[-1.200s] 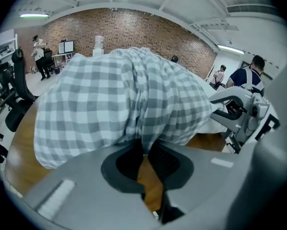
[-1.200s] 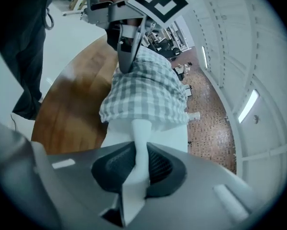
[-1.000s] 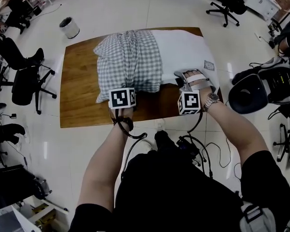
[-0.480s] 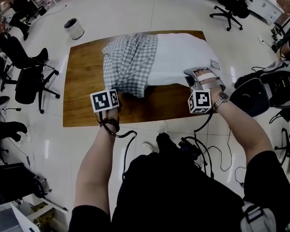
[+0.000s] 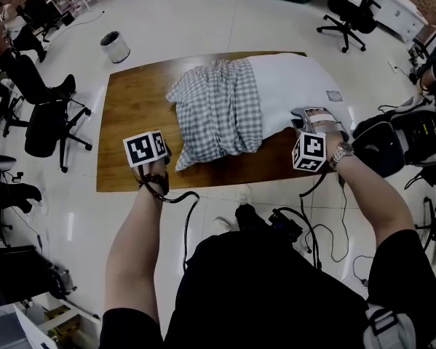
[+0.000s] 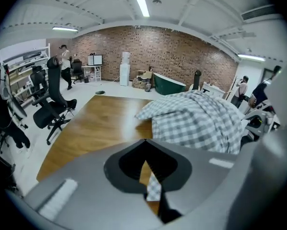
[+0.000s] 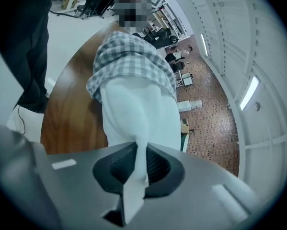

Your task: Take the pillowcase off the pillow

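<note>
Left tongs (image 6: 151, 178): jaws pressed together, with a small fold of the checked pillowcase (image 5: 219, 111) pinched between them. Right tongs (image 7: 136, 174): closed on a drawn-out corner of the white pillow (image 5: 294, 86).

The pillow lies across the wooden bench (image 5: 130, 140). The pillowcase is bunched over its left half and the right half is bare. The left tongs sit off the pillowcase's near left corner, over the bench's near edge. The right tongs are at the pillow's near right end.
</note>
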`<action>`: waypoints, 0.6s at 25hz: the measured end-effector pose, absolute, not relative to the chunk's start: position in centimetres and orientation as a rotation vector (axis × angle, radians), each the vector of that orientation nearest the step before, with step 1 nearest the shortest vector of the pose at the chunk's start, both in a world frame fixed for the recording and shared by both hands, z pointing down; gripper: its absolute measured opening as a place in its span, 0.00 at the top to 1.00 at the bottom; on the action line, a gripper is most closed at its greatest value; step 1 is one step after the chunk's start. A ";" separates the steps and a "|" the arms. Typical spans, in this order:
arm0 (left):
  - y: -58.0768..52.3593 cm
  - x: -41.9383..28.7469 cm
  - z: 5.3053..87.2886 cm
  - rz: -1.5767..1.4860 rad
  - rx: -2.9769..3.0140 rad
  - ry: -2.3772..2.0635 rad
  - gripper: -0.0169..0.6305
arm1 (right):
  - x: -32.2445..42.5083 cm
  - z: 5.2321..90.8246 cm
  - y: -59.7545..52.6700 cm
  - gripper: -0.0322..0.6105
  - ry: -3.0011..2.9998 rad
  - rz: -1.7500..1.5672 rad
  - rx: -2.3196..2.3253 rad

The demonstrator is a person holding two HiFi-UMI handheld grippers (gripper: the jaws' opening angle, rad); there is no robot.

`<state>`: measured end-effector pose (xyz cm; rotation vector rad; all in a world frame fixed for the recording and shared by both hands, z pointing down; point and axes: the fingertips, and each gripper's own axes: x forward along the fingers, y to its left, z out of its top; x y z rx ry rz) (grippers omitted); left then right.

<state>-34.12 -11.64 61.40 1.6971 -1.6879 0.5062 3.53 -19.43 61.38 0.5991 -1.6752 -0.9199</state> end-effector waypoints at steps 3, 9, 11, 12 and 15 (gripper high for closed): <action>-12.8 -31.3 59.7 0.496 1.782 -1.633 0.97 | 2.4 60.9 -18.0 0.84 -1.702 -0.903 0.558; -15.4 -28.7 56.6 0.534 1.906 -1.568 0.96 | 1.6 58.6 -15.0 0.63 -1.778 -0.753 0.397; -16.4 -28.3 55.2 0.552 1.938 -1.553 0.93 | 1.1 56.4 -14.8 0.62 -1.836 -0.698 0.385; -17.0 -28.0 54.6 0.558 1.951 -1.544 0.91 | 0.9 55.2 -15.0 0.62 -1.870 -0.669 0.390; -18.8 -26.7 52.8 0.577 1.986 -1.515 0.86 | 0.6 52.4 -16.6 0.62 -1.933 -0.604 0.414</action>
